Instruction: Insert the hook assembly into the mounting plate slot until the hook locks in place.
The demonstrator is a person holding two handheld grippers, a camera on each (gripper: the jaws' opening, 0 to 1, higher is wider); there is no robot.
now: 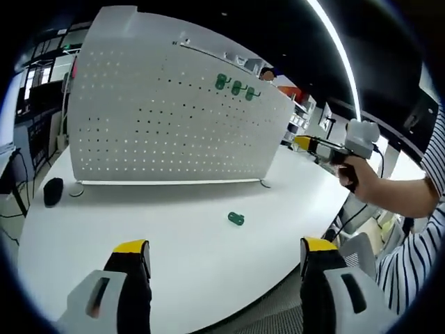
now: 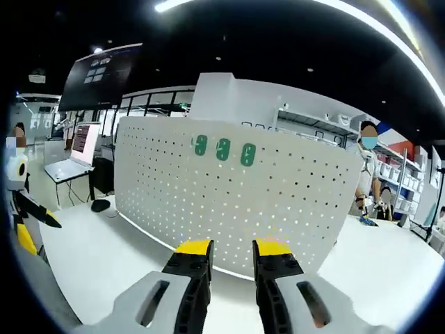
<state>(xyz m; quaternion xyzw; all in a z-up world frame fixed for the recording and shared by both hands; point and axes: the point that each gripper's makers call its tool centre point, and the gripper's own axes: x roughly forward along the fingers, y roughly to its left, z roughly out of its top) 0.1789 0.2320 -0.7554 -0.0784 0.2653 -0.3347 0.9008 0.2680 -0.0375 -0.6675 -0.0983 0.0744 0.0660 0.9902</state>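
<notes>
One white perforated mounting plate stands upright on one white surface. Three green hooks hang on it in a row near its top edge; the right gripper view counts the same three across the plate. One more green hook lies loose on the surface in front of the plate, making four green hooks in all. One dark rounded object sits on the surface by the plate's left end. Two grippers are present: the left gripper and the right gripper, each with two yellow-tipped fingers. One open laptop rests on a desk behind.
</notes>
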